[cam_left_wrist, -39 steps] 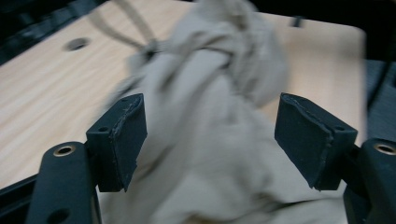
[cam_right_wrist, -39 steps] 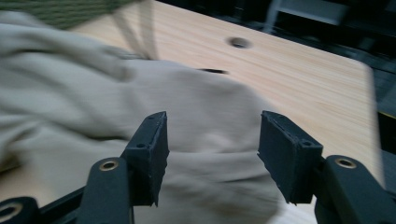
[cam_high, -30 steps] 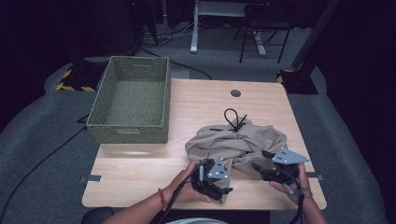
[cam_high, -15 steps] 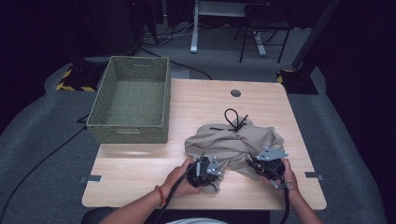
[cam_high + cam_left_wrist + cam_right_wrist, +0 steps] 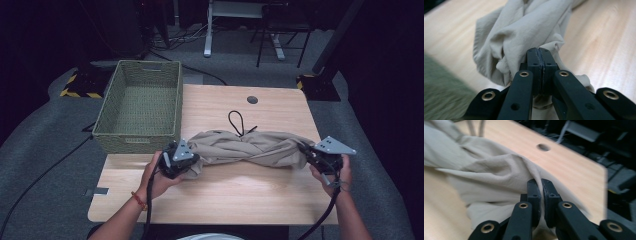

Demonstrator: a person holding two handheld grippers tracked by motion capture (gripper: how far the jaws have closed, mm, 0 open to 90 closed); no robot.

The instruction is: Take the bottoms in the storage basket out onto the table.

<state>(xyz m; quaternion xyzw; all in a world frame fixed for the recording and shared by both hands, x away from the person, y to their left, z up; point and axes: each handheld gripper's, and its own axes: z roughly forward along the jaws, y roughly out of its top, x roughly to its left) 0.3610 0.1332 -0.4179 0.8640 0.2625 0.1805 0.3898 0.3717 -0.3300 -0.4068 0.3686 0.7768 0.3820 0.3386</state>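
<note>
Garment [image 5: 245, 147]: beige, soft, light; expect sag and bunching.
Left gripper [image 5: 540, 62]: you're clamped on its left end.
Right gripper [image 5: 541, 191]: clamped on the opposite edge.
Hold: take hems, not bulk.

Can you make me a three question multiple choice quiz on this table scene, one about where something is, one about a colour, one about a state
1. Where does the woven basket sit?
A. At the table's far left, hanging over the edge
B. On the floor
C. At the near right corner

2. What colour is the cloth?
A. Red
B. Beige
C. Blue

3. How do the left gripper and right gripper stand?
A. Both wide open
B. Both shut on the cloth
C. One open, one shut

Answers: 1 A, the high view shows it over the table's left edge. 2 B, every view shows beige fabric. 3 B, each gripper view shows jaws pinching fabric.
</note>
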